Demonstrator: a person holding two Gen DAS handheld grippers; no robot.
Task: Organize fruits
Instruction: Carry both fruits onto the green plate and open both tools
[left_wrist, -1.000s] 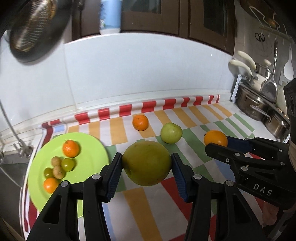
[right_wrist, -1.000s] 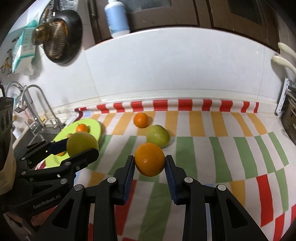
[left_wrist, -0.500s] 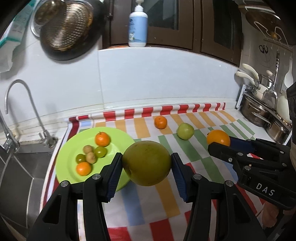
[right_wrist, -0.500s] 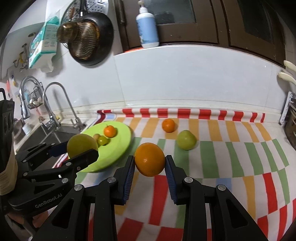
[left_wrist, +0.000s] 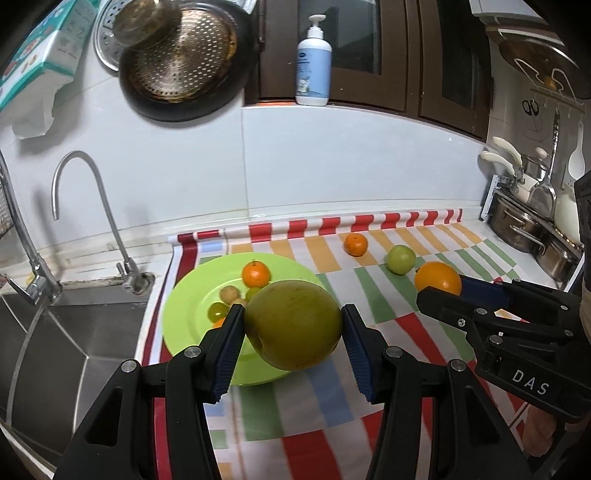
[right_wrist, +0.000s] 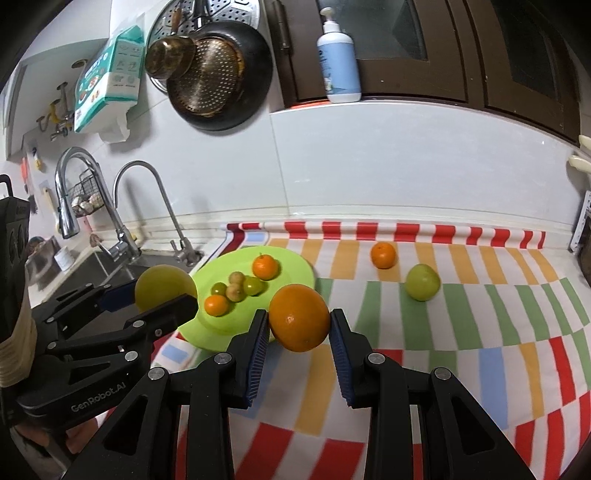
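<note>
The large yellow-green round fruit (left_wrist: 293, 325) hid the near right part of the lime-green round plate (left_wrist: 184, 314) and most of a small orange fruit (left_wrist: 218, 323). Near stripes of the striped tabletop cloth (right_wrist: 480, 369) were blurred.

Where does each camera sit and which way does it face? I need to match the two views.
Left wrist: on the left gripper, looking down its fingers past a green fruit to the plate and sink; the right gripper shows.
Right wrist: on the right gripper, looking past an orange to the mat; the left gripper shows.
Shared: plate, both held fruits.
</note>
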